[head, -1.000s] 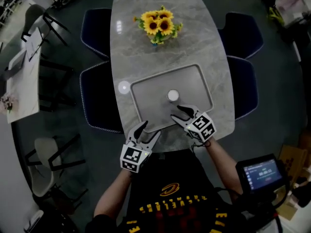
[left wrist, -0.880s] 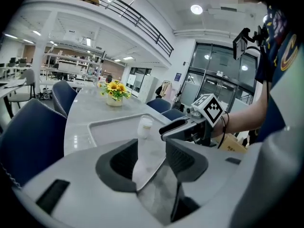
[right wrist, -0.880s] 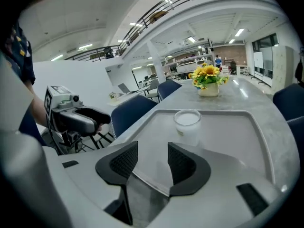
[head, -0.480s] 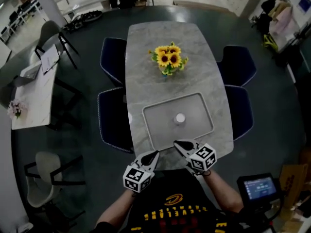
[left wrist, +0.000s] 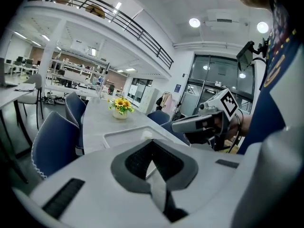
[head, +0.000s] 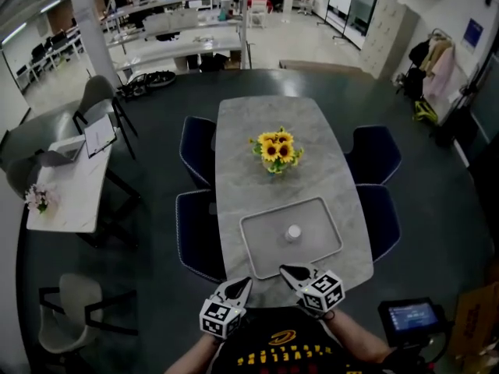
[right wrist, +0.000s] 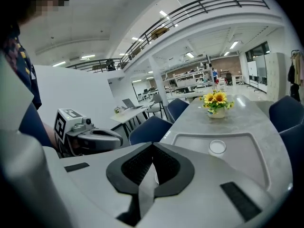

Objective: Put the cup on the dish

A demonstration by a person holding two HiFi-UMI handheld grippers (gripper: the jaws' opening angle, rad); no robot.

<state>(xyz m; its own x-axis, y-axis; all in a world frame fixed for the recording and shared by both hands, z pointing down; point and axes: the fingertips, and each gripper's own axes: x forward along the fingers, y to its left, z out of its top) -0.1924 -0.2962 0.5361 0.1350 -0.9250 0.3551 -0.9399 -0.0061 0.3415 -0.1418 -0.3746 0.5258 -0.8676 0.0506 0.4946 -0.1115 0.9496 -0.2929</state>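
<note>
A small white cup [head: 293, 232] stands upright near the middle of the grey rectangular dish [head: 321, 238] on the marble table. Both grippers hang at the table's near edge, short of the dish. My left gripper [head: 245, 284] is shut with nothing in it, and so is my right gripper [head: 287, 270]. In the right gripper view the jaws [right wrist: 153, 147] meet, with the cup [right wrist: 218, 147] on the dish [right wrist: 254, 151] well ahead and the left gripper [right wrist: 116, 137] beside them. In the left gripper view the jaws [left wrist: 152, 144] are closed, and the right gripper [left wrist: 176, 125] is alongside.
A vase of sunflowers [head: 276, 151] stands on the table beyond the dish. Dark blue chairs [head: 198, 224] line both long sides of the table. A small screen [head: 411, 316] is at the person's right. A white desk [head: 70, 185] and more chairs stand to the left.
Both grippers went from open to shut and drew back from the dish toward the person. The right one left the cup's side. The head view now takes in far more of the room.
</note>
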